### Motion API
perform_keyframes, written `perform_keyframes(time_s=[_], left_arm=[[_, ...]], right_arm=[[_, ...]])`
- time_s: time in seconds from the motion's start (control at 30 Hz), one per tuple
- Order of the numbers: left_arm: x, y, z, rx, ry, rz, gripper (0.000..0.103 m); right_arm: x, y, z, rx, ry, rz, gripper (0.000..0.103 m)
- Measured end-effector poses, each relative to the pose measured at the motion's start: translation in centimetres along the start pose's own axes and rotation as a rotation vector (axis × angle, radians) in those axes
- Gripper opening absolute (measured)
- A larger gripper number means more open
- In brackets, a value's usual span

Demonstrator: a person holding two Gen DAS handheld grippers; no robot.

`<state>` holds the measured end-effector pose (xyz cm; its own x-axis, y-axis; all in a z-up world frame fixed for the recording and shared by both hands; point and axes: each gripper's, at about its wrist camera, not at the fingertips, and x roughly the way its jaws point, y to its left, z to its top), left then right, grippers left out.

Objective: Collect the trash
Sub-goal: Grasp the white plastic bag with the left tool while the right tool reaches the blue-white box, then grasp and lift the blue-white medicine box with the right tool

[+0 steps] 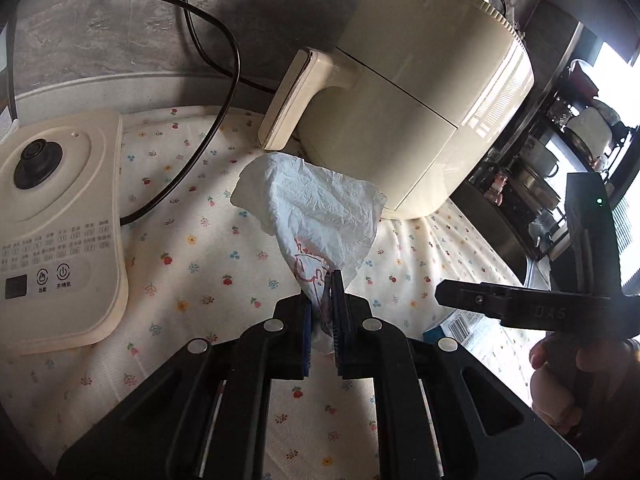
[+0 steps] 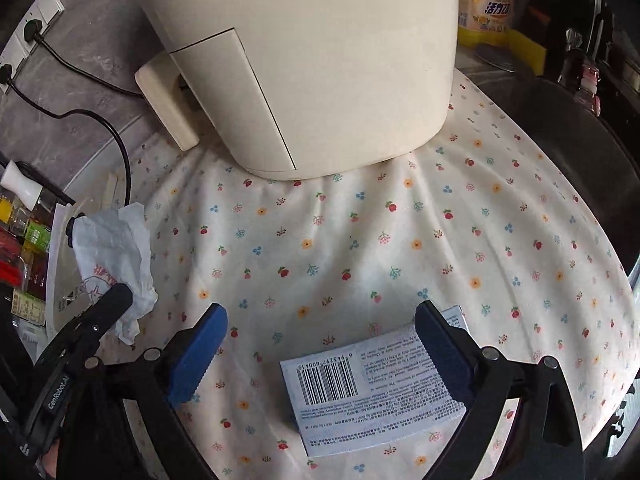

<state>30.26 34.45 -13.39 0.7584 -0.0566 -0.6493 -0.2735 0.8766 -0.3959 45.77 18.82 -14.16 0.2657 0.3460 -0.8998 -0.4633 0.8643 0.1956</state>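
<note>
My left gripper [image 1: 325, 280] is shut on a crumpled white plastic bag [image 1: 316, 208] with red print and holds it above the floral cloth [image 1: 208, 248]. The bag also shows in the right wrist view [image 2: 114, 256], at the left. My right gripper [image 2: 322, 328] is open, its blue pads [image 2: 198, 354] spread wide over the cloth. A flat white packet with a barcode [image 2: 372, 388] lies on the cloth between the fingers, nearer the right one. The right gripper shows in the left wrist view [image 1: 520, 304] at the right, side on.
A cream air fryer [image 1: 420, 92] stands on the cloth just behind the bag. A cream kettle base [image 1: 56, 232] with a black cord [image 1: 224, 92] sits at left. A yellow detergent jug [image 2: 492, 4] and a dark rack with jars [image 1: 560, 152] are at right.
</note>
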Motion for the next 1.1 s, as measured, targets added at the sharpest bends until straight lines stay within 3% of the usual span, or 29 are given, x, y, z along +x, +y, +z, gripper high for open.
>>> perform_keyframes(time_s=[0.13, 0.23, 0.47, 0.73, 1.0, 1.03, 1.07, 1.1], left_arm=[[0.4, -0.7, 0.3, 0.007, -0.005, -0.005, 0.009], [1.0, -1.1, 0.4, 0.006, -0.001, -0.012, 0.009], [2.4, -1.8, 0.0, 0.023, 0.035, -0.029, 0.009], [2.7, -1.2, -0.1, 0.014, 0.043, -0.019, 0.009], [1.6, -0.2, 0.4, -0.027, -0.005, 0.001, 0.009], [1.5, -0.2, 0.4, -0.028, -0.007, 0.004, 0.009], [1.3, -0.2, 0.4, -0.029, -0.006, 0.007, 0.009], [1.2, -0.4, 0.3, -0.030, -0.005, 0.009, 0.009]], right_arm=[[-1.9, -1.9, -2.0, 0.063, 0.039, 0.053, 0.093], [-2.6, -3.2, -3.5, 0.066, 0.056, 0.037, 0.093], [-0.5, -5.2, -5.0, 0.165, 0.148, 0.055, 0.092], [1.6, -4.0, -2.1, 0.139, 0.131, 0.054, 0.095], [4.0, -1.2, 0.4, 0.000, 0.126, -0.059, 0.096], [4.1, -0.9, 0.4, -0.021, 0.128, -0.077, 0.092], [4.1, -0.6, 0.3, -0.043, 0.122, -0.114, 0.075], [3.8, -0.4, 0.2, -0.060, 0.106, -0.155, 0.070]])
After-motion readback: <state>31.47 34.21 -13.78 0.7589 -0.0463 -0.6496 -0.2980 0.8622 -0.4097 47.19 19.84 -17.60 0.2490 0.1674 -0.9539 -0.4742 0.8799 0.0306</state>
